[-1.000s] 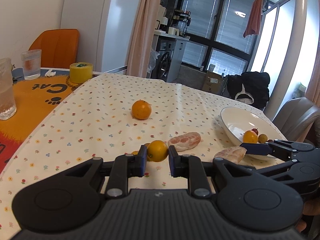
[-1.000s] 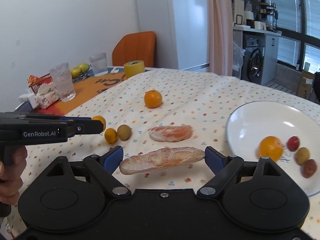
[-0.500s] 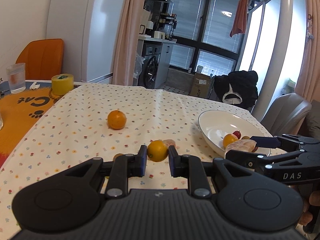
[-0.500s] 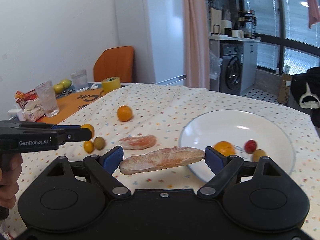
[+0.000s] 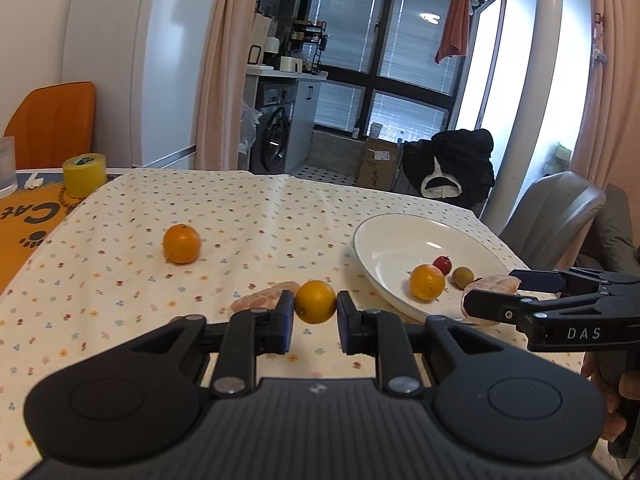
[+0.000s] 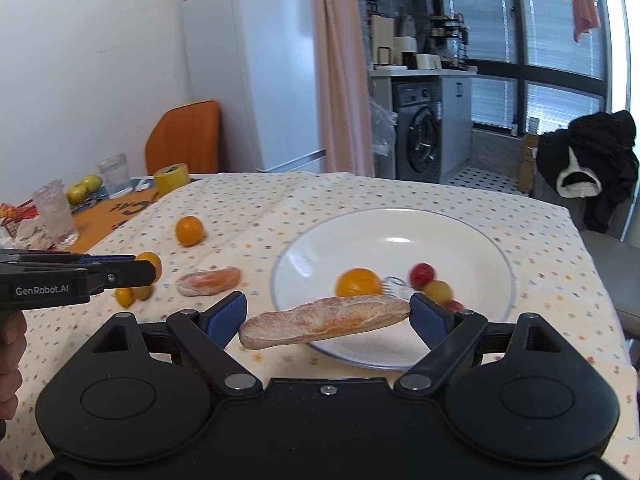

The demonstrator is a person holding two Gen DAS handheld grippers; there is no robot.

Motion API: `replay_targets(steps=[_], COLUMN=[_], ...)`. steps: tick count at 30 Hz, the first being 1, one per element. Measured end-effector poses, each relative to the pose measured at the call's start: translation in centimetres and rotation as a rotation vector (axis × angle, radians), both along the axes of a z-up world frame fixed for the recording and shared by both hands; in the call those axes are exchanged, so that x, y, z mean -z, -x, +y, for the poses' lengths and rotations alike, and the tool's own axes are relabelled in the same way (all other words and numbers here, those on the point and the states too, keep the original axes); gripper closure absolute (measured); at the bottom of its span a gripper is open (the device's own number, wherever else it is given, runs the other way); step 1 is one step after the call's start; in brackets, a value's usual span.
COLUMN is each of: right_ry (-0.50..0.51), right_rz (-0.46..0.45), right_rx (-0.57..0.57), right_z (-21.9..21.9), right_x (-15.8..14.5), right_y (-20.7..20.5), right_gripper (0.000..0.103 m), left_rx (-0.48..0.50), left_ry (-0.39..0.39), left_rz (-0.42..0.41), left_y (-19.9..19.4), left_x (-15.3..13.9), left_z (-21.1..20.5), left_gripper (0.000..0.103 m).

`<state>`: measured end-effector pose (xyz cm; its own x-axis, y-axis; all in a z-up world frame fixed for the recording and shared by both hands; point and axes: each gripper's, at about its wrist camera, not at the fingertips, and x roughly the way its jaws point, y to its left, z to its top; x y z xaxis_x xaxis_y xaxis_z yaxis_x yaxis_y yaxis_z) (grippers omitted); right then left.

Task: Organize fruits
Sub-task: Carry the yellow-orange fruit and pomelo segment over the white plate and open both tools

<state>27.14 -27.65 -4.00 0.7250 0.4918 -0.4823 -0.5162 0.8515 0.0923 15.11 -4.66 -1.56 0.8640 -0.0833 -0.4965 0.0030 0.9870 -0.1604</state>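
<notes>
Over the last second both grippers have travelled from the scattered fruit toward the wide white ceramic plate (image 6: 496, 248), which now lies directly ahead of and beneath the right gripper (image 6: 326, 318). That gripper is clamped end to end on a long peeled pinkish citrus segment (image 6: 324, 320), held level above the plate's near rim, so release looks close. The left gripper (image 5: 316, 312) is closed on a small round orange fruit (image 5: 315, 302), lifted off the floral-clothed worktop (image 5: 240, 216), with the plate ahead to its right. Both point forward, roughly level, left trailing right. An orange, a red and some smaller fruits sit in the plate; another orange (image 5: 181, 243) and peeled segment (image 6: 209, 282) wait on the worktop.
</notes>
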Motion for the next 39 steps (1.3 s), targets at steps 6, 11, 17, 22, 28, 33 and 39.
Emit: replay_targets(steps=[6, 11, 17, 22, 28, 33, 39], right_ry=[0.002, 0.003, 0.004, 0.019, 0.01, -0.003, -0.041], right_rz=[0.018, 0.019, 0.024, 0.043, 0.058, 0.055, 0.056], right_rx=[0.049, 0.069, 0.069, 0.06, 0.043, 0.036, 0.05], right_z=[-1.9, -2.6, -2.5, -2.0, -1.7, -1.5, -2.5], right_x=[0.3, 0.6, 1.0, 1.4, 1.9, 1.9, 1.8], right_y=[-0.6, -1.1, -2.1, -2.9, -3.7, -4.5, -4.9], right_gripper=[0.018, 0.018, 0.018, 0.018, 0.016, 0.015, 0.015], left_rx=[0.034, 0.058, 0.084, 0.094, 0.112, 0.118, 0.122], left_ry=[0.001, -0.009, -0.021, -0.033, -0.037, -0.045, -0.052], left_rz=[0.008, 0.004, 0.003, 0.002, 0.014, 0.02, 0.023], left_y=[-1.0, -1.9, -2.9, -3.7, -4.8, -5.8, -6.6], left_x=[0.2, 0.0, -0.2, -0.4, -0.1, 0.1, 0.2], left_z=[-1.3, -2.5, -3.6, -4.2, -4.9, -5.4, -5.7], left_gripper=[0.082, 0.082, 0.082, 0.082, 0.082, 0.082, 0.082])
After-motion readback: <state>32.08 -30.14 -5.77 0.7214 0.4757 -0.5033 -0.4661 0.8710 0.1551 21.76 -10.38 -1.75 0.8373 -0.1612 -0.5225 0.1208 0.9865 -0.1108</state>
